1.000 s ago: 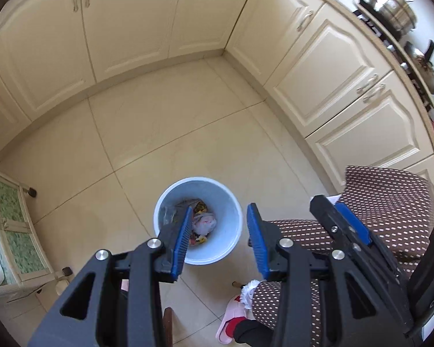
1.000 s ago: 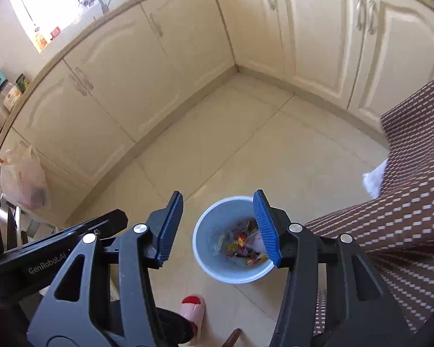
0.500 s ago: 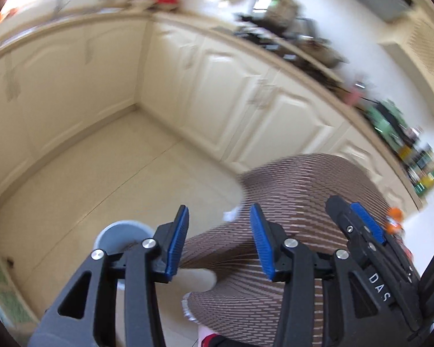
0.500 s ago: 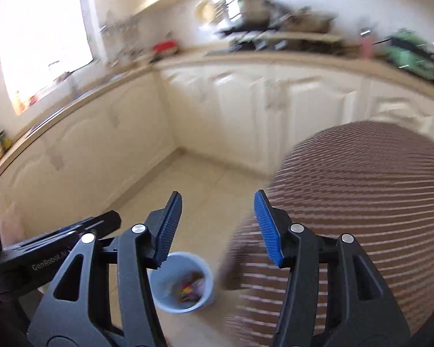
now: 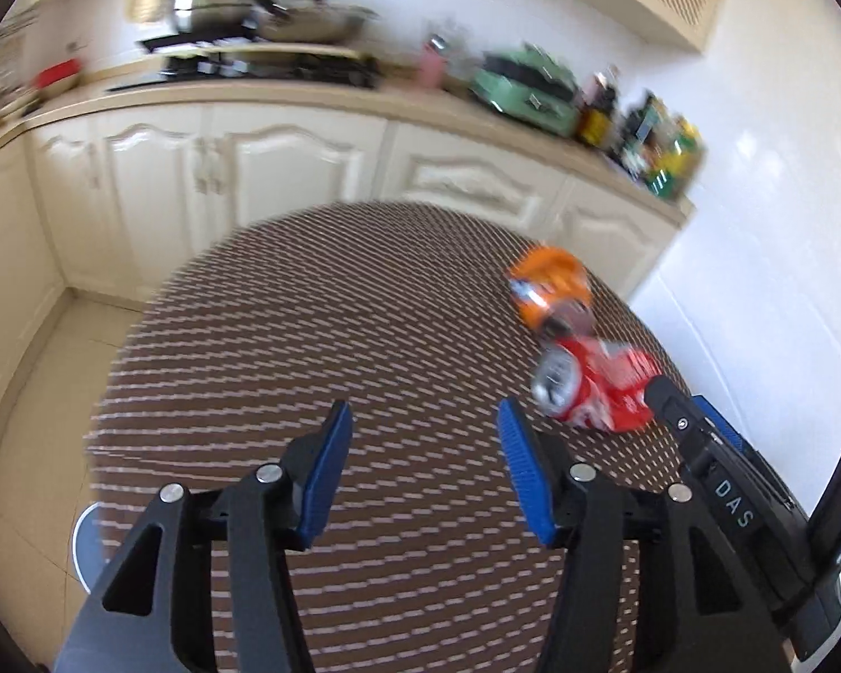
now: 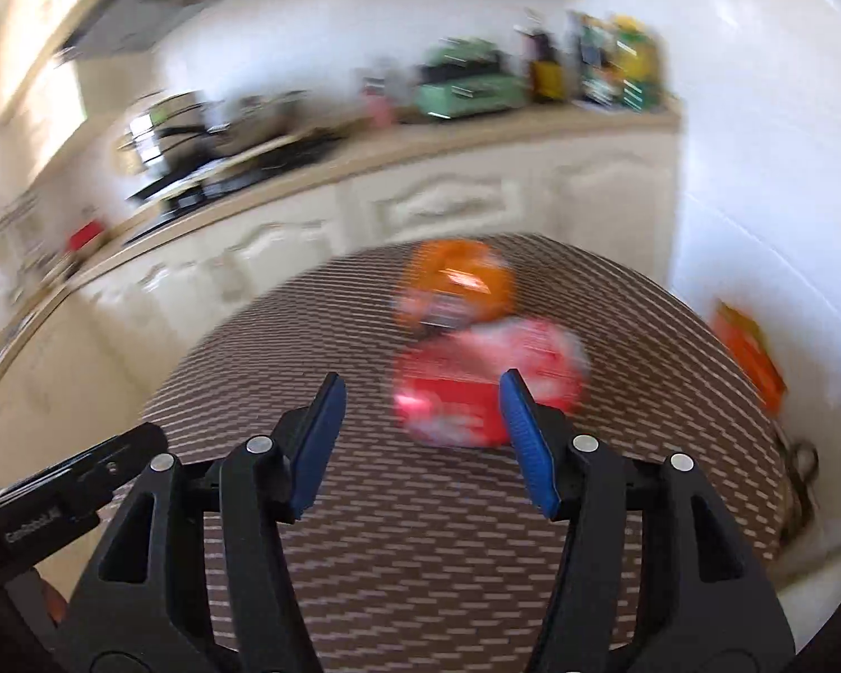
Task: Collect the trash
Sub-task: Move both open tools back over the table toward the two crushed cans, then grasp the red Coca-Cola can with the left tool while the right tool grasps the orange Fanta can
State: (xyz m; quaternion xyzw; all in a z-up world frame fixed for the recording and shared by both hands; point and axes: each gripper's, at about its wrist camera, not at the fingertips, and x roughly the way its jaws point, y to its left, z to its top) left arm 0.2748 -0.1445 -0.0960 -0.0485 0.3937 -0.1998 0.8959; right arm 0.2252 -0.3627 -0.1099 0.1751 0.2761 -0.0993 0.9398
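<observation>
A crushed red can (image 5: pixel 588 387) (image 6: pixel 476 387) and an orange wrapper (image 5: pixel 552 289) (image 6: pixel 454 286) lie on a round table with a brown patterned cloth (image 5: pixel 364 347) (image 6: pixel 420 533). My left gripper (image 5: pixel 423 462) hovers over the cloth, left of the can, its jaws opening with nothing between them. My right gripper (image 6: pixel 420 437) points toward the can from nearer, jaws also opening and empty; the can lies beyond its fingertips. A sliver of the pale blue trash bin (image 5: pixel 84 544) shows on the floor at lower left. Both views are blurred.
Cream cabinets (image 5: pixel 252 168) and a counter with pots (image 5: pixel 241 0), a green appliance (image 5: pixel 527 90) and bottles run behind the table. A white tiled wall (image 5: pixel 757 252) stands to the right. An orange packet (image 6: pixel 748 353) lies near the table's right edge.
Both grippers swung up and away from the blue bin on the floor to the clothed table, rolling as they went. Their jaws stand a little wider. The can and wrapper came into view.
</observation>
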